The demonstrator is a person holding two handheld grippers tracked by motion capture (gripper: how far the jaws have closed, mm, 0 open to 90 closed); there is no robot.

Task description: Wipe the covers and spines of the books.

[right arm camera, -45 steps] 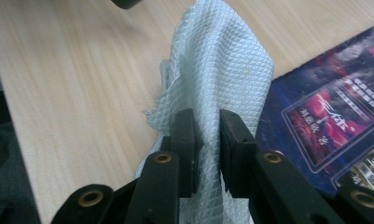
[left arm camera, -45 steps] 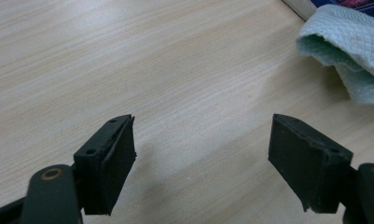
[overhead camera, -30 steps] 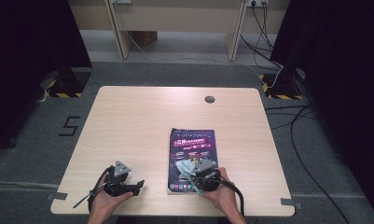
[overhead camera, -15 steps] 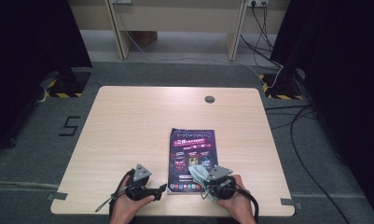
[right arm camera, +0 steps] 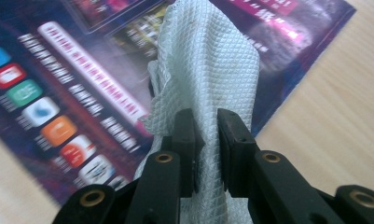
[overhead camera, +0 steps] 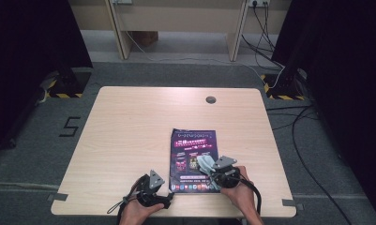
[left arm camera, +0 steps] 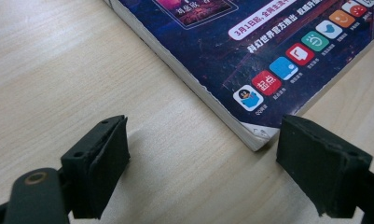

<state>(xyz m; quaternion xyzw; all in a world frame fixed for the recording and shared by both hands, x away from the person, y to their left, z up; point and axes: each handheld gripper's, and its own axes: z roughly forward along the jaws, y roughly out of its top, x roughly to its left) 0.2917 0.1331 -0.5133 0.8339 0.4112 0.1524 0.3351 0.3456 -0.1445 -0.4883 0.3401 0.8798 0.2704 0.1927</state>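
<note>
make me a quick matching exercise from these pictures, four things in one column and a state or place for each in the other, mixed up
Things:
1. left gripper
2. right gripper
3. white cloth
4. magazine

States or places:
A. lies flat on the table, cover up
B. jaws apart, at the magazine's near corner
C. pinched between two black jaws, draped over the cover
D. jaws closed on fabric

Pairs: 1-B, 2-D, 3-C, 4-A

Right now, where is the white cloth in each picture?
High view: the white cloth lies on the lower right part of the magazine, at the right gripper.
Left gripper view: the magazine's near corner lies between the open jaws; this line has no cloth to place.
Right gripper view: the cloth rises at centre, pinched by the jaws.
Shared landmark: the magazine's row of coloured app icons.
</note>
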